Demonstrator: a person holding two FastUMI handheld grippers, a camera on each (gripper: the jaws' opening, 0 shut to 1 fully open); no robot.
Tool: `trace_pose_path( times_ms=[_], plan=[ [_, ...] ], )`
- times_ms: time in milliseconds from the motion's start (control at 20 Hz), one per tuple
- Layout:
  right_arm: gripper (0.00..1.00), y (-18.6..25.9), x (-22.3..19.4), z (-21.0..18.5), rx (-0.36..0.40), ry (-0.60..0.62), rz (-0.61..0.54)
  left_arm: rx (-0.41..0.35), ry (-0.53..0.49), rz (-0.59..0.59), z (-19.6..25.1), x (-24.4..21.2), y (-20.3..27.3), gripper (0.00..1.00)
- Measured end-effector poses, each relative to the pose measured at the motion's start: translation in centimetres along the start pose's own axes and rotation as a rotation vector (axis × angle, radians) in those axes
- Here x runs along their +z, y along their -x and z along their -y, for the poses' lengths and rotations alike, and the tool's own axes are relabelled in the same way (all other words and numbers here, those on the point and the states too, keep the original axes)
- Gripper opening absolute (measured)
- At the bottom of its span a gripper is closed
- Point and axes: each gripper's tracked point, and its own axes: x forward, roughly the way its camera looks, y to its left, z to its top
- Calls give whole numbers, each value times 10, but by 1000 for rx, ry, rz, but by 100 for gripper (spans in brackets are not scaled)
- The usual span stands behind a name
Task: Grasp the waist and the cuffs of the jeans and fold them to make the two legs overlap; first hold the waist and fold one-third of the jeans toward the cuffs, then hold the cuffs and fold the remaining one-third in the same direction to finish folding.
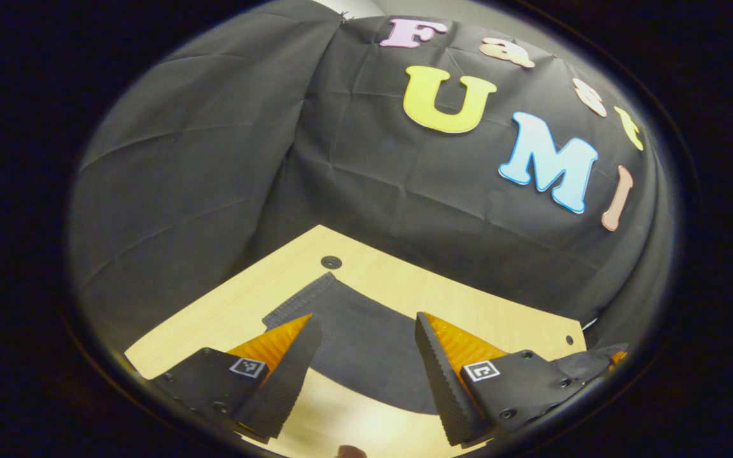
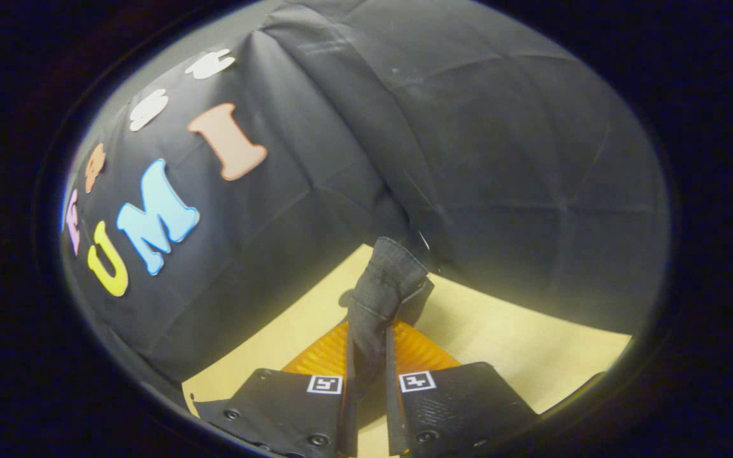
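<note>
In the left gripper view, the left gripper (image 1: 366, 346) is held with its fingers spread wide, nothing between them, above the dark denim jeans (image 1: 366, 331) lying on the pale wooden table (image 1: 468, 305). In the right gripper view, the right gripper (image 2: 369, 369) is clamped on a raised fold of the jeans (image 2: 382, 286).

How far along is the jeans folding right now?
Early or midway, hard to say. The right gripper is shut on a bunched bit of the jeans, lifting it. The left gripper is open above dark fabric lying on the table. No finished folded stack is visible.
</note>
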Motion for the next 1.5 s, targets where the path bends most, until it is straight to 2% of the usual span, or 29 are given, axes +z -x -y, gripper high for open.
trace_pose_path(
  times_ms=[150, 300, 350, 400, 450, 550, 650, 700, 750, 800, 850, 900, 1000, 1050, 1100, 1150, 1200, 1300, 1450, 1500],
  plan=[
    [17, 30, 19, -43, 85, 126, 92, -20, -27, 18, 10, -1, 11, 97],
    [17, 56, 5, -104, 207, 272, 154, -39, -50, 33, 16, 0, 19, 97],
    [12, 63, 0, -129, 262, 317, 192, -43, -56, 39, 15, 1, 23, 97],
    [12, 69, -14, -153, 316, 355, 195, -52, -61, 48, 15, 2, 25, 97],
    [21, 73, -31, -177, 371, 394, 195, -64, -64, 67, 15, 5, 29, 97],
    [12, 77, -71, -220, 474, 488, 195, -84, -68, 115, 13, 13, 36, 97],
    [16, 87, -119, -250, 570, 584, 187, -104, -77, 156, 16, 16, 47, 99],
    [12, 86, -146, -261, 604, 637, 175, -103, -86, 173, 14, 17, 50, 97],
    [16, 81, -170, -270, 630, 691, 165, -98, -98, 180, 11, 17, 52, 97],
    [12, 77, -193, -276, 657, 734, 150, -92, -98, 179, 9, 13, 54, 96],
    [12, 75, -217, -279, 686, 764, 115, -90, -87, 172, 7, 10, 56, 96],
    [17, 73, -241, -278, 710, 790, 73, -88, -72, 166, 5, 8, 59, 97],
    [17, 65, -281, -275, 745, 859, 9, -63, -56, 155, -5, 3, 62, 96],
    [17, 65, -291, -276, 760, 898, -13, -50, -52, 148, -10, -1, 63, 96],
    [12, 63, -297, -276, 771, 934, -27, -37, -48, 141, -15, -4, 64, 96],
    [17, 63, -302, -277, 777, 963, -41, -29, -39, 127, -20, -8, 66, 98],
    [14, 57, -309, -277, 785, 978, -54, -20, -24, 116, -24, -12, 65, 96],
    [22, 55, -309, -275, 796, 959, -106, -2, 21, 84, -35, -20, 64, 96],
    [45, 44, -304, -263, 784, 885, -229, 17, 101, 22, -47, -38, 54, 96],
    [58, 42, -302, -261, 766, 892, -233, 18, 129, 4, -50, -43, 50, 96]
  ],
)
